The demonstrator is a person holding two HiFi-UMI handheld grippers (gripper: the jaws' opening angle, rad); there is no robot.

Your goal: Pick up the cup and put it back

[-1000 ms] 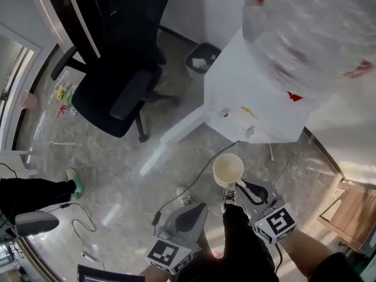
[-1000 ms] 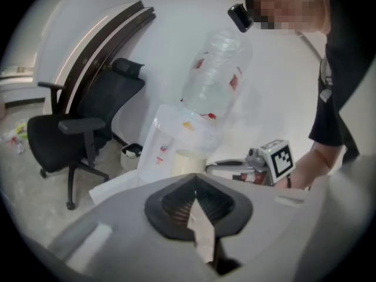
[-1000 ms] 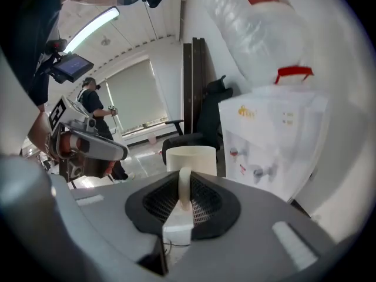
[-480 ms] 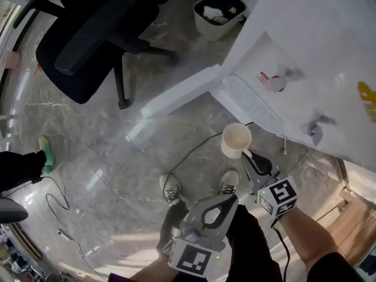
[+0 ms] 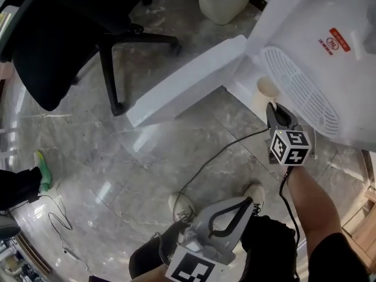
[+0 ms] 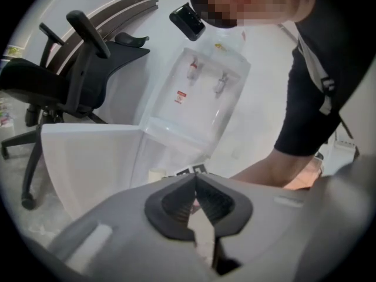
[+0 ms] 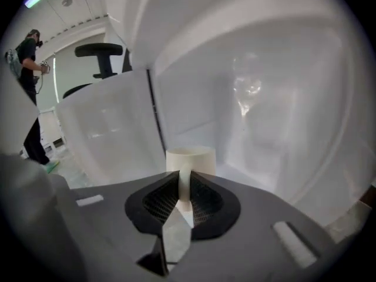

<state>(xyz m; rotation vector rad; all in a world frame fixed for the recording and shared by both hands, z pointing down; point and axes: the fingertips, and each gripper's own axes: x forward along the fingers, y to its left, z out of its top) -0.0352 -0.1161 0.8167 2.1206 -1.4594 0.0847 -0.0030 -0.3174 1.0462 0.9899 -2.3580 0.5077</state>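
Office chair (image 5: 53,46) is sitting far left, not involved. White cabinet door (image 5: 188,81) of the water dispenser (image 5: 335,16) is standing swung open across the middle. Left gripper (image 5: 251,200) is hanging low near the person's feet, jaws pressed together with nothing in them, confirmed in the left gripper view (image 6: 195,175). Right of it, the cup (image 5: 264,90) is sitting upright at the cabinet mouth, just under the drip tray (image 5: 299,93). Whether its base is touching anything I cannot tell. Right gripper (image 5: 271,106) is pinching the cup's wall, jaws only slightly apart, one pad inside the rim and one outside (image 7: 184,175). The step looks like setting the cup back inside: be keeping it level, clearing the door edge and tray, seating the base flat before letting go, then backing out straight so the inner pad is not tipping it.
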